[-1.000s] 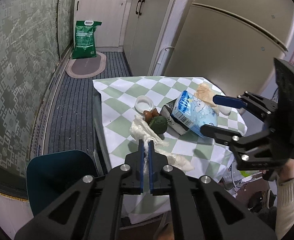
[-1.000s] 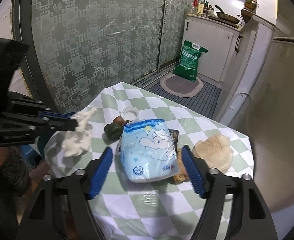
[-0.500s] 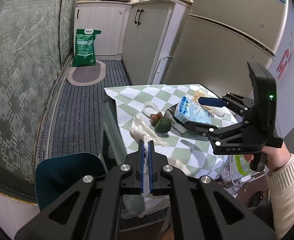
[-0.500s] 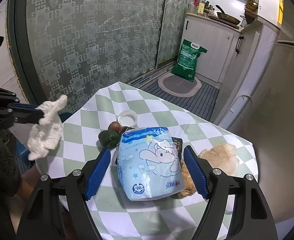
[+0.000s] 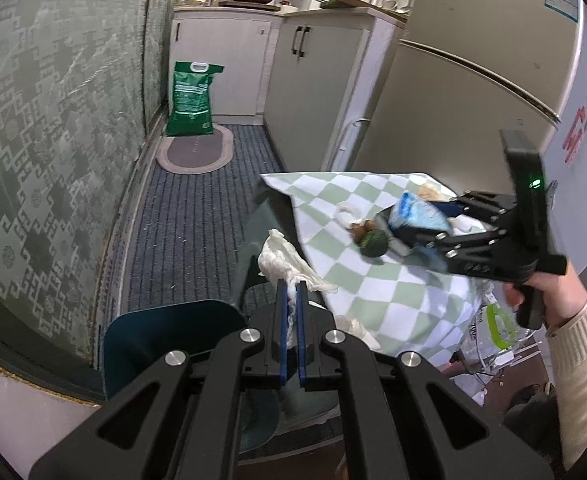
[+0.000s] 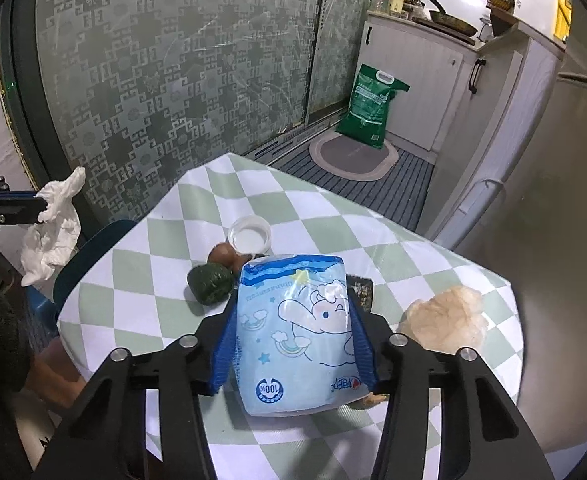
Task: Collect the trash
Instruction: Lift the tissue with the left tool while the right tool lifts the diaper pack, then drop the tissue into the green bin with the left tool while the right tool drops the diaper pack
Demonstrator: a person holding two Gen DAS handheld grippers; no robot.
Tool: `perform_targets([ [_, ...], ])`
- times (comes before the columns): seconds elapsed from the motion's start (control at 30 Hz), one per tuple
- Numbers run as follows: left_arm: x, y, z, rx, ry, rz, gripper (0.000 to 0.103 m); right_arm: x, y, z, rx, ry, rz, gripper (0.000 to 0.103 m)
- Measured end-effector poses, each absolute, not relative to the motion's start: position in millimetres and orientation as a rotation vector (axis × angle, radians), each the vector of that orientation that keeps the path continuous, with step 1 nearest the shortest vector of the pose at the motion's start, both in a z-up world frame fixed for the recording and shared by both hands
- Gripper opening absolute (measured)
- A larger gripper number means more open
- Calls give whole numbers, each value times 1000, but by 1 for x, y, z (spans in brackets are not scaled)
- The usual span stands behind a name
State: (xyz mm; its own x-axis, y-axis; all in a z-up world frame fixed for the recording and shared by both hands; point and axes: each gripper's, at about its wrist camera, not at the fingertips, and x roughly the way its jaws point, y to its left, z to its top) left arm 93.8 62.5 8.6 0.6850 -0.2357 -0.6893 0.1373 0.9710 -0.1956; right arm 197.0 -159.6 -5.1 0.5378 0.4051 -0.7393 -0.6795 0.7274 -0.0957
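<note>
My left gripper [image 5: 290,286] is shut on a crumpled white tissue [image 5: 283,260] and holds it in the air off the table's left edge, above a dark teal chair [image 5: 165,332]; the tissue also shows in the right wrist view [image 6: 53,224]. My right gripper [image 6: 291,320] has closed its blue pads on a light blue tissue pack [image 6: 297,332] on the checked table [image 6: 165,312]; it also shows in the left wrist view [image 5: 417,210]. A crumpled beige wrapper [image 6: 445,320] lies right of the pack.
On the table lie a dark green avocado [image 6: 209,282], a brown round item [image 6: 221,255], a white lid [image 6: 250,234] and a dark packet [image 6: 361,292]. A fridge [image 5: 473,92] stands behind the table. A green sack [image 5: 191,98] leans on cabinets.
My left gripper has carried the tissue back and left, off the table to above the chair. My right gripper has closed in on the blue pack.
</note>
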Motion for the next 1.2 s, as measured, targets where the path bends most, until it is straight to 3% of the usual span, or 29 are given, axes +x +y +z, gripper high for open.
perform_targets([
  [0.6,86,131,-48,-148,911,-91,5,161,-99,64,-279,668,779,50],
  [1.2,95,163,-140,-171,1113,-71,5,131,6,57,-308,730,933,50],
])
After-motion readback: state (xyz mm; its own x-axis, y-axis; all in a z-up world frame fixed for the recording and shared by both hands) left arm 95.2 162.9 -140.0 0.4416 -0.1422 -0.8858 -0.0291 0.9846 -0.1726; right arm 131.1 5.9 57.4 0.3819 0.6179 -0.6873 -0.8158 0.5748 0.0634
